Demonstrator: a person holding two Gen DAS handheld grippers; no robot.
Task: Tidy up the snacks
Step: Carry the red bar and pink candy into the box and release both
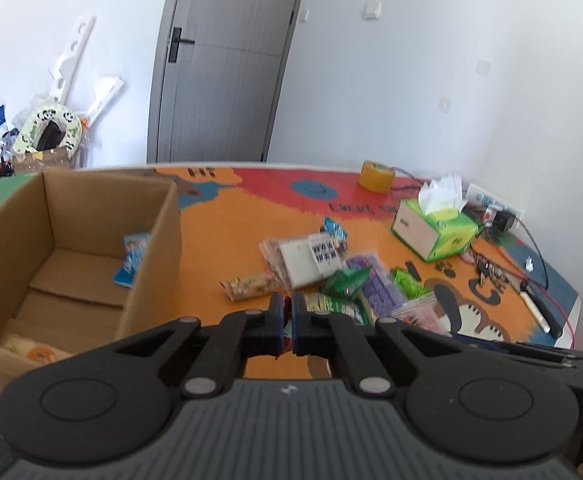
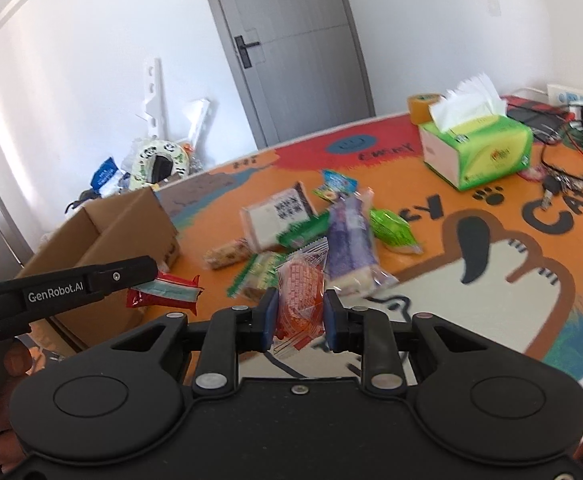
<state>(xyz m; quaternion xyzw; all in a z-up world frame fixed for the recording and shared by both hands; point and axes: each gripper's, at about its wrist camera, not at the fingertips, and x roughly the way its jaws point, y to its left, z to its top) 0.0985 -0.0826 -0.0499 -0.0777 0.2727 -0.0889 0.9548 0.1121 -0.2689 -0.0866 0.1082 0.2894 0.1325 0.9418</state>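
Right gripper (image 2: 298, 316) is pinching an orange snack packet (image 2: 300, 292) between its fingers; left gripper (image 2: 159, 276) clamps a red-and-teal wrapper (image 2: 166, 291) beside the cardboard box (image 2: 131, 224).

Snack pile (image 2: 311, 232) on mat; blue packet (image 1: 133, 258) upright in box (image 1: 153, 240).

Bare orange worktop (image 1: 227, 240) is lying open between the cardboard box (image 1: 153, 248) and the snack pile (image 2: 311, 232), while the tissue box (image 2: 479, 152), tape roll (image 1: 376, 176) and tangled cables (image 2: 563, 136) are crowding the far right corner.
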